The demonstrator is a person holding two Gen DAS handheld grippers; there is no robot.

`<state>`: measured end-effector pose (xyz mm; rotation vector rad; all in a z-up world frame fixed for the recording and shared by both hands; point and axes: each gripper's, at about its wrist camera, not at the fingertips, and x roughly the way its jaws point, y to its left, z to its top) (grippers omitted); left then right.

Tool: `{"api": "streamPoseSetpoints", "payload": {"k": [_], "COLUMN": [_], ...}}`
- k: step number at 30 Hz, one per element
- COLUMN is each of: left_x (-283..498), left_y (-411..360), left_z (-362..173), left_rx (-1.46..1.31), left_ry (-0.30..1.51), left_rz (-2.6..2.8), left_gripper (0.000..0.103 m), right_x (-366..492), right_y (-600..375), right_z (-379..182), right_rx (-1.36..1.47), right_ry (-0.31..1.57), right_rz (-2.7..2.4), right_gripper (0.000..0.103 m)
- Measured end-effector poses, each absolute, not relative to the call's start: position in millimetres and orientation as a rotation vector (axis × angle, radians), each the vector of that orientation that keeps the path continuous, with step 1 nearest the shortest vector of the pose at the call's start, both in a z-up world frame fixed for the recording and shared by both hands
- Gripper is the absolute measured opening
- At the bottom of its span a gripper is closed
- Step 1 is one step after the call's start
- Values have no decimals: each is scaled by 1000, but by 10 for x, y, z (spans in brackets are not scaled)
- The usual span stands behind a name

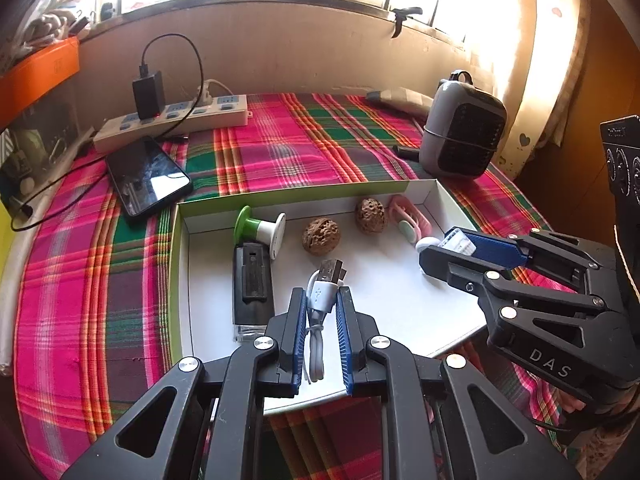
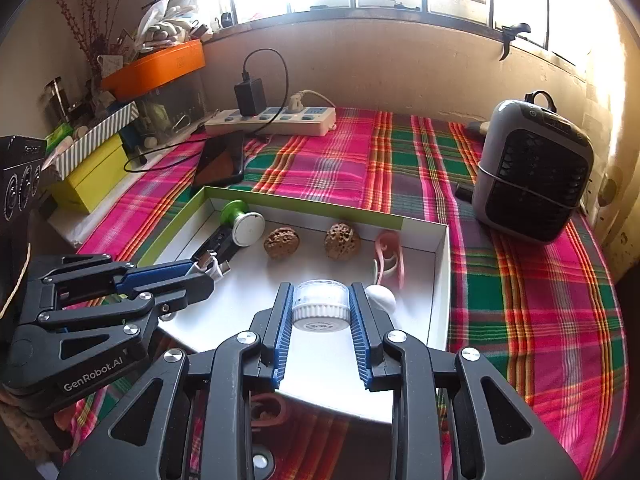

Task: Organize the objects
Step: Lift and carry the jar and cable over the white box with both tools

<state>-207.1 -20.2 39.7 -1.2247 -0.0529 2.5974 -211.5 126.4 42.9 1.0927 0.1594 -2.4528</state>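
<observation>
While both tools hang over the white tray [image 1: 400, 296], the left wrist view shows the left gripper [image 1: 322, 304] pinching a coiled white USB cable [image 1: 320, 300], its plug poking out past the blue pads [image 1: 298, 320] and its loops hanging down between them. The cable sits above the tray's near middle, just beside a black lighter-shaped stick [image 1: 252, 284]. Farther back lie a green and white spool [image 1: 260, 230], 2 walnuts [image 1: 321, 236] and a pink clip [image 1: 408, 216]. At the right, the right gripper [image 1: 460, 246] holds something pale between its fingers.

In the right wrist view, that object reads as a small clear jar with a ribbed white cap [image 2: 320, 304], clamped at both sides by the right gripper [image 2: 320, 308] above the tray's near right part, close to a white egg-shaped piece [image 2: 380, 298]. The left gripper [image 2: 210, 270] appears at the left edge with the cable end in its tips.

This looks like the placing step: both items are carried over the tray [image 2: 440, 280] but not visibly resting on it. Next, each calls for lowering onto bare floor clear of its neighbours, then spreading the fingers to let go.
</observation>
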Motion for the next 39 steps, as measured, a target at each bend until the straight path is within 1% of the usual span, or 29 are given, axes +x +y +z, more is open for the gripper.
{"api": "streamPoseSetpoints", "payload": {"k": [16,39], "left_x": [-2332,-2422], "left_y": [-180,-156], "left_z": [244,185], "left_rx": [-1280,-1282], "left_ry": [-38,-19], "left_rz": [2592,2592], "left_gripper": [13,14], "right_x": [-2475,-2555], "right_y": [1150,1072], "right_z": [178,87], "right_rx": [1201,1191], "right_ry": [175,241], "right_rz": [-2398,-2420], "right_gripper": [29,29]}}
